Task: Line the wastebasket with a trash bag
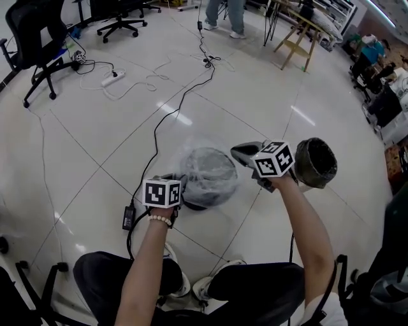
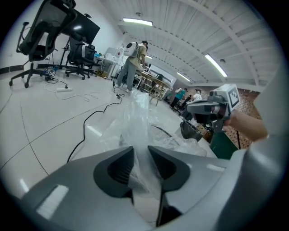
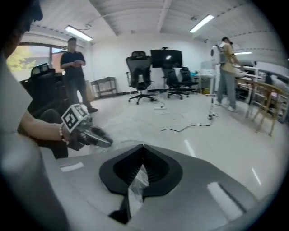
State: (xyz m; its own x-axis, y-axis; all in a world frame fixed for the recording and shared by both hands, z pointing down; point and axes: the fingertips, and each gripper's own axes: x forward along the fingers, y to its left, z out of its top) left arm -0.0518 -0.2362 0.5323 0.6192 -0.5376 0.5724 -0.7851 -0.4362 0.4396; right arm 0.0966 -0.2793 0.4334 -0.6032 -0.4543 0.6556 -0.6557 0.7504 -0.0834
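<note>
The dark wastebasket (image 1: 193, 205) stands on the tiled floor in front of my knees, with the clear trash bag (image 1: 207, 169) ballooning loosely over its mouth. My left gripper (image 1: 183, 184) is at the basket's left rim. In the left gripper view its jaws (image 2: 141, 149) stand slightly apart, and the bag's film (image 2: 135, 117) runs loosely up through the gap. My right gripper (image 1: 237, 151) hangs above the basket's right side and points left. Its jaws (image 3: 143, 146) are shut, pinching a strip of bag film (image 3: 137, 185).
A second dark wastebasket (image 1: 315, 162) stands just right of my right hand. A black cable (image 1: 156, 137) with a power brick (image 1: 128, 218) runs past the basket's left side. Office chairs (image 1: 38, 38), a power strip (image 1: 113, 78), a wooden trestle (image 1: 296, 38) and a standing person (image 1: 228, 16) are farther off.
</note>
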